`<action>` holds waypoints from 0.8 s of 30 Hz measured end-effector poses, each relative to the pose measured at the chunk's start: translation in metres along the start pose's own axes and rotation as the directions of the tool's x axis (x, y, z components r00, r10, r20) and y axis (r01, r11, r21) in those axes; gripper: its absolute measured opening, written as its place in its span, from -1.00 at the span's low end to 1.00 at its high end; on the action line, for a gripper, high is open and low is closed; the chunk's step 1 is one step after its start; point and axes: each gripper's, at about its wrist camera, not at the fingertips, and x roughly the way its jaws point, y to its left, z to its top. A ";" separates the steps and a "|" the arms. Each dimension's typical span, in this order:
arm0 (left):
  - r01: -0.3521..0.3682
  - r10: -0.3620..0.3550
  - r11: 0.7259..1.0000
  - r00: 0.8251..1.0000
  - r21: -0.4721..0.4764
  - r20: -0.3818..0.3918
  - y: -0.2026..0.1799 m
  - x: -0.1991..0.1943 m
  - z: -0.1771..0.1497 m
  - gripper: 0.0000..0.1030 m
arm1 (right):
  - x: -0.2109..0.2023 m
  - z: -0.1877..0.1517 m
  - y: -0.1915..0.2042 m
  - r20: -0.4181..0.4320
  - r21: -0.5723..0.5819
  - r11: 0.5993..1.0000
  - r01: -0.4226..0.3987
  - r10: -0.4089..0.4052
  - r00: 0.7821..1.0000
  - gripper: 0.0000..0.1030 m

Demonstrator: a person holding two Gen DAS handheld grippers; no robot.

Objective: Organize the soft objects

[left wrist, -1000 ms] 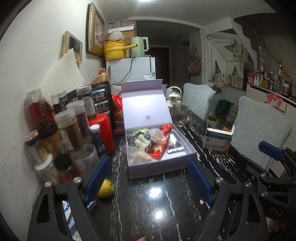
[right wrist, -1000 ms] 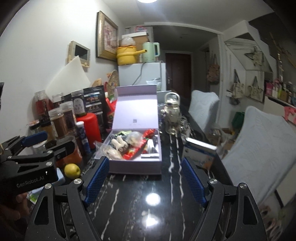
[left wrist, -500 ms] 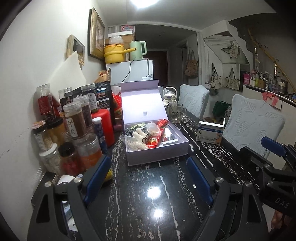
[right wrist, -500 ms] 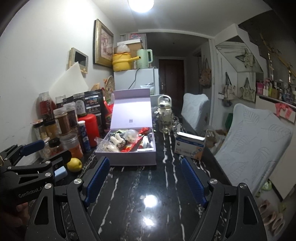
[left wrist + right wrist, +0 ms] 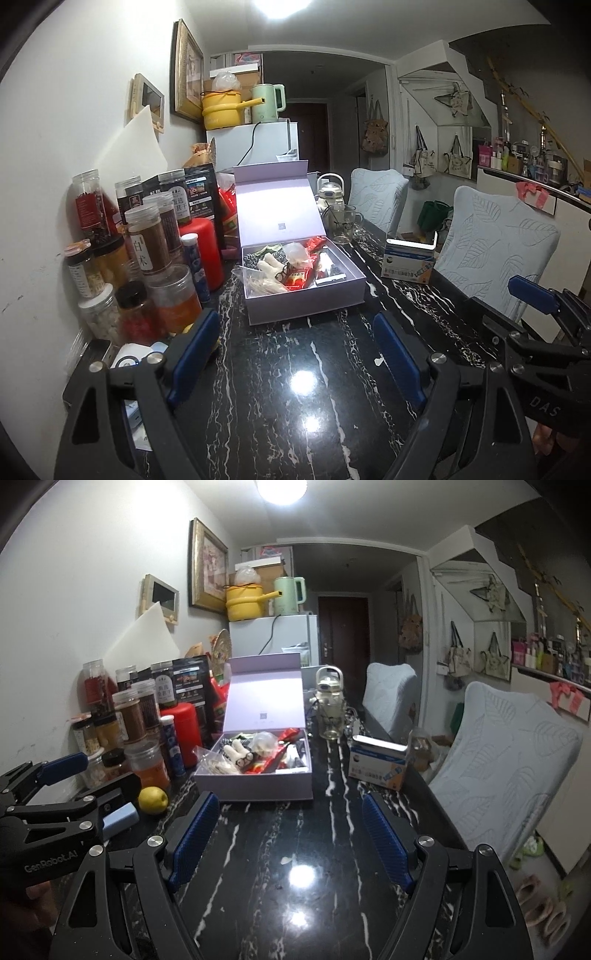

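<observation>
A bare stretch of black marbled tabletop lies open ahead of both grippers, hemmed on the left by crowded jars against the wall and on the right by covered chairs. The lilac box, lid upright, holds a jumble of soft packets, white plush pieces and red wrappers. It sits well beyond the left gripper and right gripper; both jaws stand wide apart, empty.
</observation>
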 end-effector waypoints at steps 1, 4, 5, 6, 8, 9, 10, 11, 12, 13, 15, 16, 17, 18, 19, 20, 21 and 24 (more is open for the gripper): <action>0.000 0.000 1.000 1.000 0.000 0.000 0.000 0.000 0.000 0.66 | 0.000 0.000 0.000 0.000 -0.002 1.000 0.001 -0.001 1.000 0.57; 0.003 -0.003 1.000 1.000 -0.002 -0.002 -0.001 -0.001 -0.003 0.66 | -0.001 -0.002 0.000 -0.007 -0.005 1.000 0.003 -0.003 1.000 0.57; 0.004 -0.004 1.000 1.000 -0.004 -0.002 -0.001 -0.002 -0.003 0.66 | 0.000 -0.002 0.001 -0.011 -0.009 1.000 0.003 -0.003 1.000 0.57; 0.006 -0.006 1.000 1.000 -0.009 -0.004 0.000 -0.001 -0.003 0.66 | -0.001 -0.003 0.001 -0.014 -0.012 1.000 0.004 -0.004 1.000 0.57; 0.008 -0.008 1.000 1.000 -0.020 -0.011 0.000 0.000 -0.004 0.66 | -0.002 -0.004 0.002 -0.017 -0.020 1.000 0.014 -0.014 1.000 0.57; 0.008 -0.009 1.000 1.000 -0.025 -0.013 0.000 0.000 -0.004 0.66 | -0.003 -0.005 0.002 -0.016 -0.021 1.000 0.017 -0.018 1.000 0.57; 0.009 -0.010 0.999 1.000 -0.030 -0.013 0.001 0.000 -0.004 0.66 | -0.004 -0.006 0.002 -0.017 -0.020 1.000 0.019 -0.019 1.000 0.57; 0.008 -0.008 0.999 1.000 -0.034 -0.014 0.001 0.000 -0.005 0.66 | -0.005 -0.006 0.002 -0.017 -0.018 1.000 0.018 -0.019 1.000 0.57; 0.006 -0.006 0.999 1.000 -0.035 -0.014 0.001 0.000 -0.005 0.66 | -0.005 -0.006 0.002 -0.017 -0.017 1.000 0.018 -0.019 1.000 0.58; 0.003 -0.003 0.999 1.000 -0.036 -0.014 0.001 0.000 -0.005 0.66 | -0.006 -0.007 0.001 -0.016 -0.016 1.000 0.021 -0.021 1.000 0.61; 0.001 -0.001 0.999 1.000 -0.036 -0.016 0.001 0.000 -0.006 0.66 | -0.006 -0.007 0.001 -0.017 -0.017 1.000 0.025 -0.025 1.000 0.62; 0.000 0.000 0.999 1.000 -0.036 -0.017 0.001 0.000 -0.006 0.66 | -0.006 -0.007 0.001 -0.016 -0.018 1.000 0.025 -0.025 1.000 0.62; -0.003 0.003 0.999 1.000 -0.036 -0.020 0.001 0.000 -0.007 0.66 | -0.007 -0.008 0.001 -0.016 -0.018 1.000 0.024 -0.024 1.000 0.62; -0.005 0.004 0.999 1.000 -0.034 -0.022 0.001 0.001 -0.007 0.66 | -0.007 -0.008 0.001 -0.016 -0.018 1.000 0.023 -0.024 1.000 0.62; -0.006 0.006 0.999 1.000 -0.031 -0.024 0.000 0.001 -0.007 0.66 | -0.008 -0.008 0.001 -0.015 -0.019 1.000 0.023 -0.023 1.000 0.62; -0.007 0.006 1.000 1.000 -0.027 -0.029 -0.001 0.002 -0.008 0.66 | -0.008 -0.008 0.001 -0.013 -0.020 1.000 0.022 -0.023 1.000 0.62; -0.006 0.005 1.000 1.000 -0.024 -0.031 -0.002 0.002 -0.008 0.66 | -0.008 -0.008 0.001 -0.012 -0.020 1.000 0.023 -0.023 1.000 0.62; -0.004 0.003 1.000 1.000 -0.025 -0.031 -0.002 0.001 -0.009 0.66 | -0.010 -0.008 0.001 -0.009 -0.019 1.000 0.023 -0.024 1.000 0.73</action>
